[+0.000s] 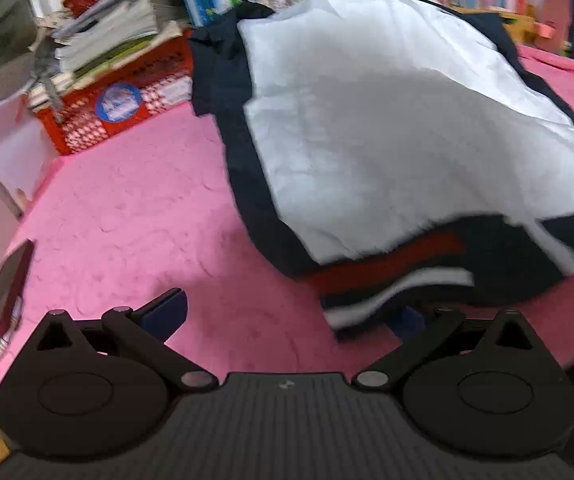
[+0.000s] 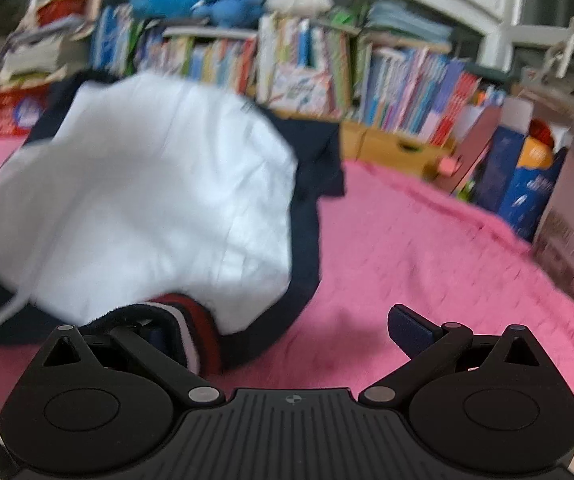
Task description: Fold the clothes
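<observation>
A navy jacket with white lining [image 1: 367, 140] lies inside-out on the pink blanket [image 1: 135, 208]; its red, white and navy striped hem [image 1: 391, 276] is nearest. It also shows in the right wrist view [image 2: 159, 192]. My left gripper [image 1: 291, 312] is open, its right finger under the striped hem and its left finger [image 1: 167, 308] over bare blanket. My right gripper [image 2: 279, 328] is open, its left finger hidden under the striped cuff [image 2: 195, 332] and its right finger [image 2: 407, 328] over the blanket.
A red crate [image 1: 127, 92] with stacked papers stands at the back left, and a phone [image 1: 7, 296] lies at the blanket's left edge. Bookshelves [image 2: 367, 76] line the back. Boxes and a paper bag [image 2: 567, 220] stand at the right edge.
</observation>
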